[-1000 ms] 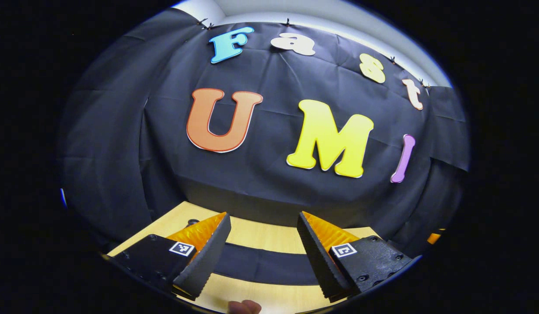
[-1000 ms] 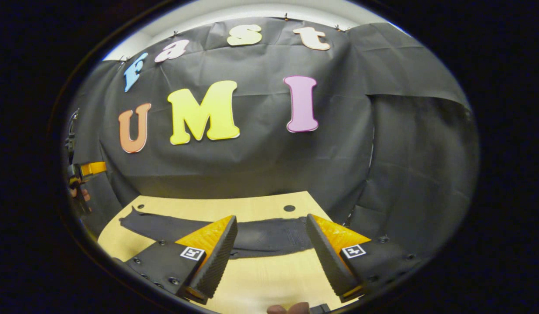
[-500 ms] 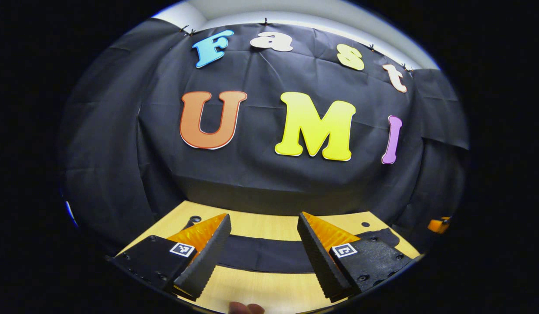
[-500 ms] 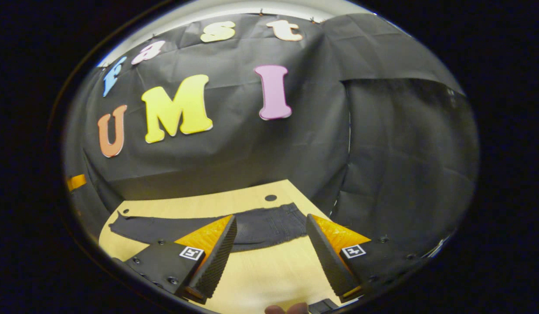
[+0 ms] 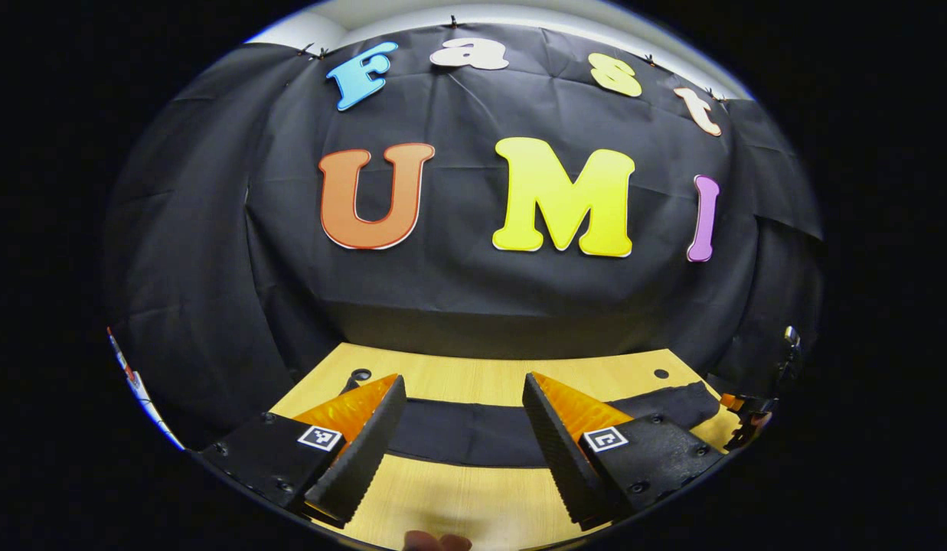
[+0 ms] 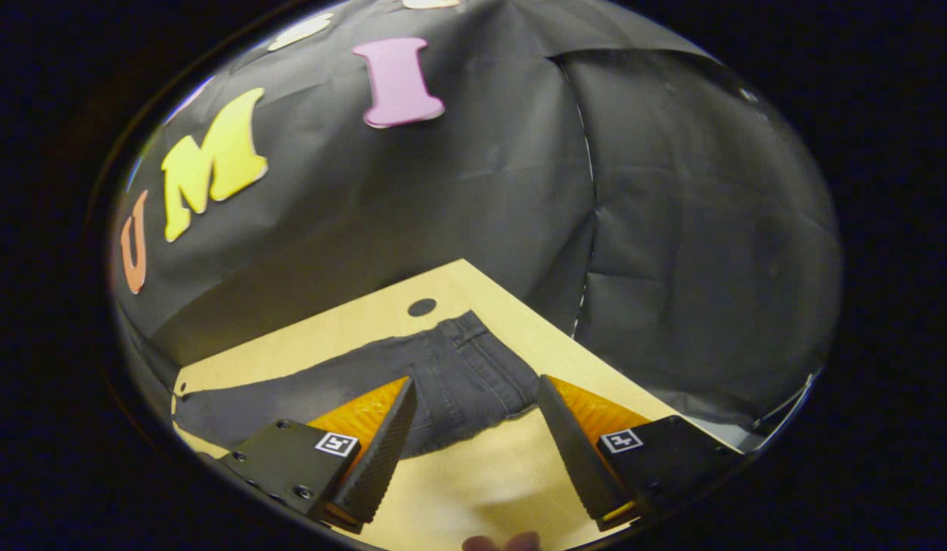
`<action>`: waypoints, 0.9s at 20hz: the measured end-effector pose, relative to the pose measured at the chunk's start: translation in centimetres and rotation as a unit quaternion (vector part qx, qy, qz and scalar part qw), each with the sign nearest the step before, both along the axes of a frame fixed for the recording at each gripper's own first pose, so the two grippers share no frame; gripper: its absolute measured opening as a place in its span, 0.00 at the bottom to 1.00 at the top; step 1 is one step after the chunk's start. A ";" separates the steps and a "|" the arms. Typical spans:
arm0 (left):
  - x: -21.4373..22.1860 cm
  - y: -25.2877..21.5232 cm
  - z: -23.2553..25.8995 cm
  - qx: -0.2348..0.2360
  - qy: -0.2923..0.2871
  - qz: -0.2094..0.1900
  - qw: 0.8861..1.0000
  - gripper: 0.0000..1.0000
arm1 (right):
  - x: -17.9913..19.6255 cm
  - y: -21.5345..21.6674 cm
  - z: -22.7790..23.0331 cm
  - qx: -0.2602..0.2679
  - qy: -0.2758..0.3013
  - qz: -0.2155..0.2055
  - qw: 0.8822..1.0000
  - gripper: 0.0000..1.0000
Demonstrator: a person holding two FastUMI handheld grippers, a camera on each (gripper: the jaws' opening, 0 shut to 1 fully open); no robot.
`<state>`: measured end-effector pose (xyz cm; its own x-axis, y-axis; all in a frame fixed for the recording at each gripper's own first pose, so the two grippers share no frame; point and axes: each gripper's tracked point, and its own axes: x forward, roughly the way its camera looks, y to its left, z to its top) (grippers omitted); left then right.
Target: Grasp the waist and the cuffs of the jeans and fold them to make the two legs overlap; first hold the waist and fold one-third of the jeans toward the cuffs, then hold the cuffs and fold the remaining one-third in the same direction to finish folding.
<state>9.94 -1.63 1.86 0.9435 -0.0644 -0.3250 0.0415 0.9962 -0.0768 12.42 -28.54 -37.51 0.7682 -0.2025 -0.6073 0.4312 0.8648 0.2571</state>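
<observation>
Ahead of both jaws: dark jeans [image 6: 442, 375] flat on the desk [image 6: 511, 474]. Right gripper [image 6: 473, 444] and left gripper [image 5: 458, 444] spread, empty. Approach step; next, seize waist and cuffs.

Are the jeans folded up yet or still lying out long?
Lying out long. The jeans stretch flat across the table, waistband at one end, legs reaching far left; whether the legs overlap, cannot tell.

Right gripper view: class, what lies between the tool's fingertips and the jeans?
Bare wooden table, seen in the right gripper view; the open right tool hovers before the jeans.
</observation>
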 end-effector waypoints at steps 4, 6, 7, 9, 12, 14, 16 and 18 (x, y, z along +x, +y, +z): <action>0.8 0.4 0.2 0.003 0.003 0.018 1.000 0.99 | 2.3 -1.8 -4.2 0.009 0.036 -0.009 0.999 0.98; 0.9 0.6 -0.4 -0.001 0.012 0.024 1.000 0.99 | 1.2 -3.4 -5.9 0.016 0.050 -0.003 0.999 0.99; 0.9 0.6 -0.7 -0.004 0.018 0.028 0.999 0.99 | 1.3 -3.2 -6.2 0.020 0.051 0.003 0.999 0.94; 1.0 0.6 -1.3 -0.015 0.027 0.033 0.999 0.99 | 1.5 -2.8 -6.0 0.037 0.044 0.018 0.998 0.88; 0.9 -0.1 -2.9 -0.036 0.052 0.035 0.997 0.99 | 1.5 -2.2 -6.2 0.050 0.043 0.040 0.997 0.68; 0.8 -0.4 -3.4 -0.047 0.059 0.034 0.997 0.99 | 1.3 -2.4 -6.2 0.042 0.055 0.052 0.996 0.55; 0.7 -0.3 -3.7 -0.048 0.060 0.033 0.996 0.99 | 1.5 -2.0 -5.9 0.027 0.067 0.072 0.995 0.37; 0.6 0.2 -3.8 -0.049 0.062 0.034 0.996 0.99 | 1.7 -2.5 -5.0 0.001 0.065 0.074 0.995 0.22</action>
<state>10.51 -1.43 -1.90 0.8995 -0.0380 -0.4352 -0.0426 0.9838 -0.1741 14.09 -30.99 -42.49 0.7049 -0.0906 -0.7035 0.3281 0.9210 0.2100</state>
